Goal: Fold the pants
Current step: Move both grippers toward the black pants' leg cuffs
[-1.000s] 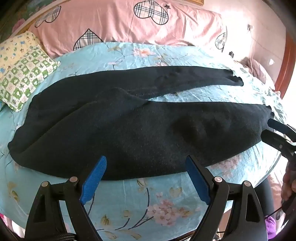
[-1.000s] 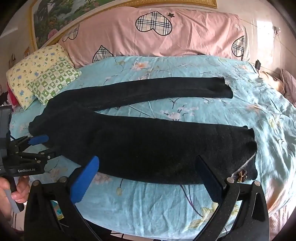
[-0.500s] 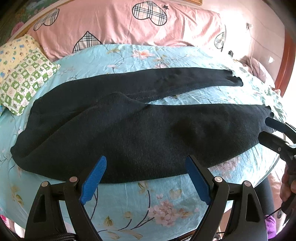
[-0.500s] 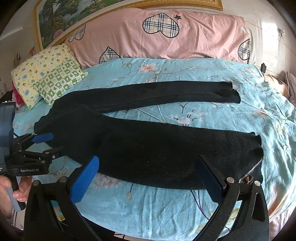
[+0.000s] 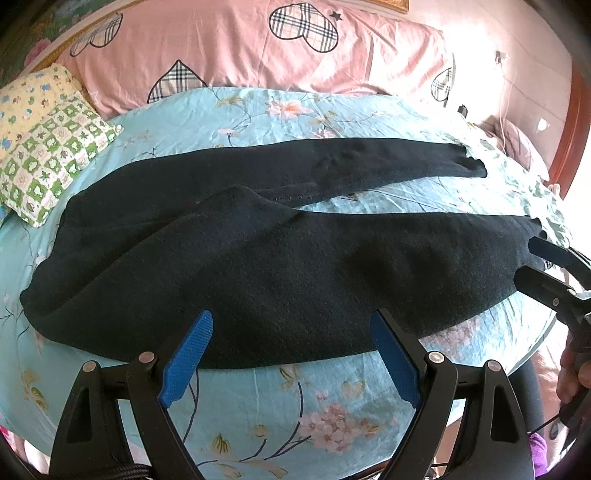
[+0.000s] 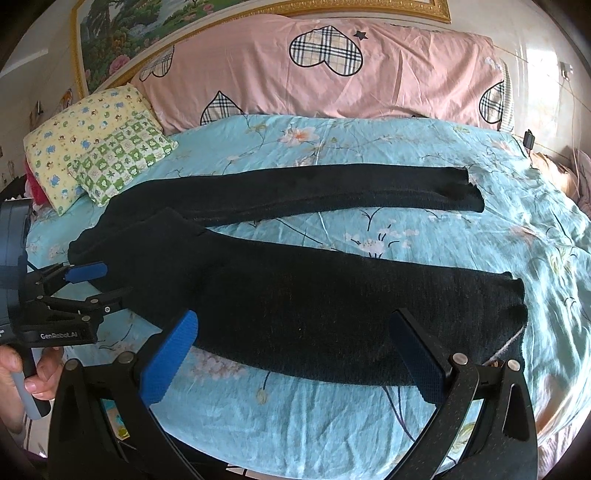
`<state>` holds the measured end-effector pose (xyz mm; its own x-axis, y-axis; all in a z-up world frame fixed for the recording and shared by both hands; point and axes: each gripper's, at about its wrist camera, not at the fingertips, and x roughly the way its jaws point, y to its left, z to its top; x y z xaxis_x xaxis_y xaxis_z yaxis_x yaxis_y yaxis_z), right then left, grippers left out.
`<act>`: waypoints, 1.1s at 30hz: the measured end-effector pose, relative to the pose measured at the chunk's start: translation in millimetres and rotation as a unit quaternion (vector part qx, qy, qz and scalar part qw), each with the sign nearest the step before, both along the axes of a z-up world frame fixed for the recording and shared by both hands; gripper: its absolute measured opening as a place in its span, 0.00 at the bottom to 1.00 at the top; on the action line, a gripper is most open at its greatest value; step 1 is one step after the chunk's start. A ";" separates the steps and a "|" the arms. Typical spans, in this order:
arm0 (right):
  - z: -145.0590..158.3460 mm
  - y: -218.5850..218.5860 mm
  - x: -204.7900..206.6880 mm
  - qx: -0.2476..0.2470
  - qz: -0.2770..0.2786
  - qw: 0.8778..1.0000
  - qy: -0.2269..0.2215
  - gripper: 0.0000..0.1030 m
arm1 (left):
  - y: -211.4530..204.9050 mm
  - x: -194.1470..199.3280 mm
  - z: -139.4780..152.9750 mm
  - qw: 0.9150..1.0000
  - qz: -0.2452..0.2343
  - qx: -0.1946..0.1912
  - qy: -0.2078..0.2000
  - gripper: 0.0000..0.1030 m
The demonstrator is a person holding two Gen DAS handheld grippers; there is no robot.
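Note:
Black pants lie spread flat across the blue floral bed sheet, waist at the left, two legs running right; they also show in the right wrist view. My left gripper is open and empty, above the near edge of the pants near the hip. My right gripper is open and empty, above the near leg close to its cuff. The right gripper also shows at the right edge of the left wrist view, and the left gripper at the left edge of the right wrist view.
A long pink pillow with plaid hearts lines the headboard. Two small patterned pillows sit at the far left of the bed. The bed's near edge is just below my grippers. A framed painting hangs above.
Both grippers have drawn back and risen slightly, so the pants sit a little farther away in both views. The pants have not moved.

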<state>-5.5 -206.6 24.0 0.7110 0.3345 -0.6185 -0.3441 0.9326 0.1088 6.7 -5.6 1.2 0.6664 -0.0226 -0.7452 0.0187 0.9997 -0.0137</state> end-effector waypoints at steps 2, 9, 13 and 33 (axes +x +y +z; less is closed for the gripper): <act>0.2 0.5 0.5 -0.001 0.001 1.000 0.001 1.00 | 0.2 0.0 0.0 1.000 -0.002 -0.002 0.000 0.86; 0.1 1.3 0.7 0.001 0.003 1.000 0.001 1.00 | 0.2 1.2 0.3 1.000 -0.005 -0.005 0.002 0.86; -0.2 1.7 -0.1 0.002 0.002 1.000 0.001 1.00 | -0.7 3.8 -0.3 1.000 -0.007 -0.008 0.005 0.86; 2.4 -12.8 10.7 0.023 -0.003 1.000 0.012 1.00 | -7.4 19.0 2.5 1.000 -0.016 -0.011 0.010 0.86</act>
<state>5.1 -219.4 26.3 0.6979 0.3587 -0.6199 -0.3343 0.9286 0.1609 25.7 -13.0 3.7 0.6494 -0.0601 -0.7581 0.0495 0.9981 -0.0368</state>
